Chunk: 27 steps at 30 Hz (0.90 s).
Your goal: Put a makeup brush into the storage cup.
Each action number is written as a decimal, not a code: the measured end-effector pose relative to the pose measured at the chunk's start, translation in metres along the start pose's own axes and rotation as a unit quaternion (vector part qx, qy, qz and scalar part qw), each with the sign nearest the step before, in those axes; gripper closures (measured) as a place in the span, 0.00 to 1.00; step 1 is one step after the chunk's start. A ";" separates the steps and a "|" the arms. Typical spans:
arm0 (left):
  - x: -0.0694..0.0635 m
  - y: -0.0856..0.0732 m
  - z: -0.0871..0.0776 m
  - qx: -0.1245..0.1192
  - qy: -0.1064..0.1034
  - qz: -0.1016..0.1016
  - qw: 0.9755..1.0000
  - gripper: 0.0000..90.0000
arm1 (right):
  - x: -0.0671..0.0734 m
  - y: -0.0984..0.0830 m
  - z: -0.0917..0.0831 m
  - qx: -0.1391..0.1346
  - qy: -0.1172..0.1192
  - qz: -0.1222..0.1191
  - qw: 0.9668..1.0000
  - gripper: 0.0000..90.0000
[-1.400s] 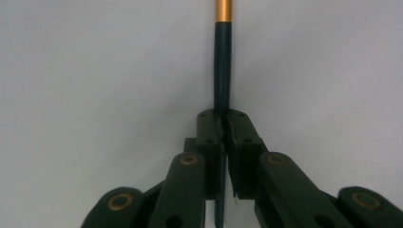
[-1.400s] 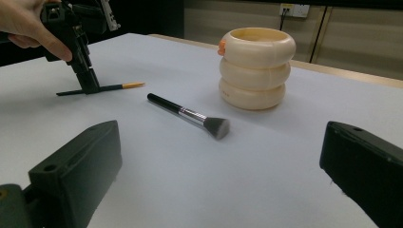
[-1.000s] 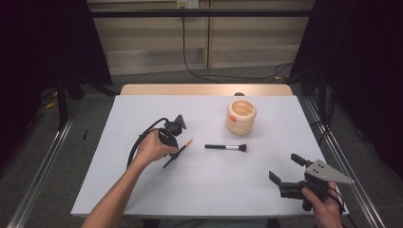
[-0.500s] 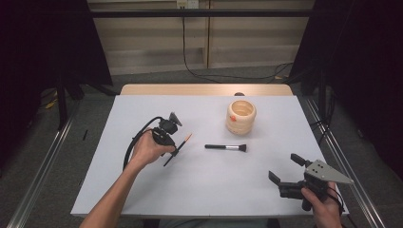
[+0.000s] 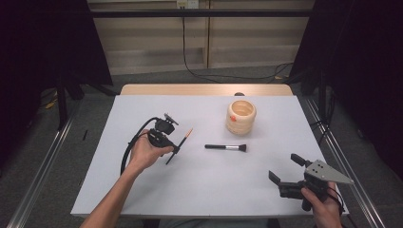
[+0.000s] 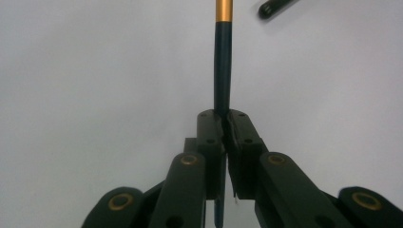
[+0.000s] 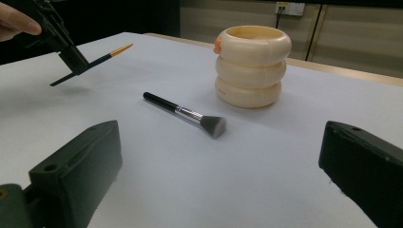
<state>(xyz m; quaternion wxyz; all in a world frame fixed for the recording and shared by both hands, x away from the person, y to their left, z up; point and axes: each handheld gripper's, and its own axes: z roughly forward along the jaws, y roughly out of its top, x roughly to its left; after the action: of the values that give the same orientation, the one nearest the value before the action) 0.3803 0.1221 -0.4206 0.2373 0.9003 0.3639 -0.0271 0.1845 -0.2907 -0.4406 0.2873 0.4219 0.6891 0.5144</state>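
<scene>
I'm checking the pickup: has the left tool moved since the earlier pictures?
Yes. The left tool, shut on the thin brush, has shifted slightly left, farther from the makeup brush lying on the table.

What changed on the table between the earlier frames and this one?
The left gripper, shut on the thin orange-tipped brush, has lifted it off the white table; in the right gripper view it hangs above its shadow. It drifted slightly toward the far side. The makeup brush and cream ringed holder stayed put, and the right gripper kept still, jaws open, at the near right corner.
</scene>
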 end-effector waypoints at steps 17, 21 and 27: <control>0.002 -0.014 -0.014 -0.136 -0.009 0.020 0.990 0.94 | 0.000 0.000 0.000 0.000 0.003 0.002 1.000 0.00; 0.000 -0.017 -0.020 -0.179 -0.019 0.038 0.983 0.94 | 0.000 0.000 0.000 -0.001 0.003 0.004 1.000 0.00; -0.001 -0.019 -0.029 -0.219 -0.023 0.053 0.974 0.94 | 0.000 0.000 0.001 -0.001 0.004 0.005 1.000 0.00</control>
<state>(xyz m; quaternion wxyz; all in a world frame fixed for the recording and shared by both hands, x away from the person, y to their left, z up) 0.3637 0.1460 -0.4027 0.4377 0.8439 0.3069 0.0452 0.1852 -0.2907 -0.4407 0.2820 0.4228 0.6876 0.5185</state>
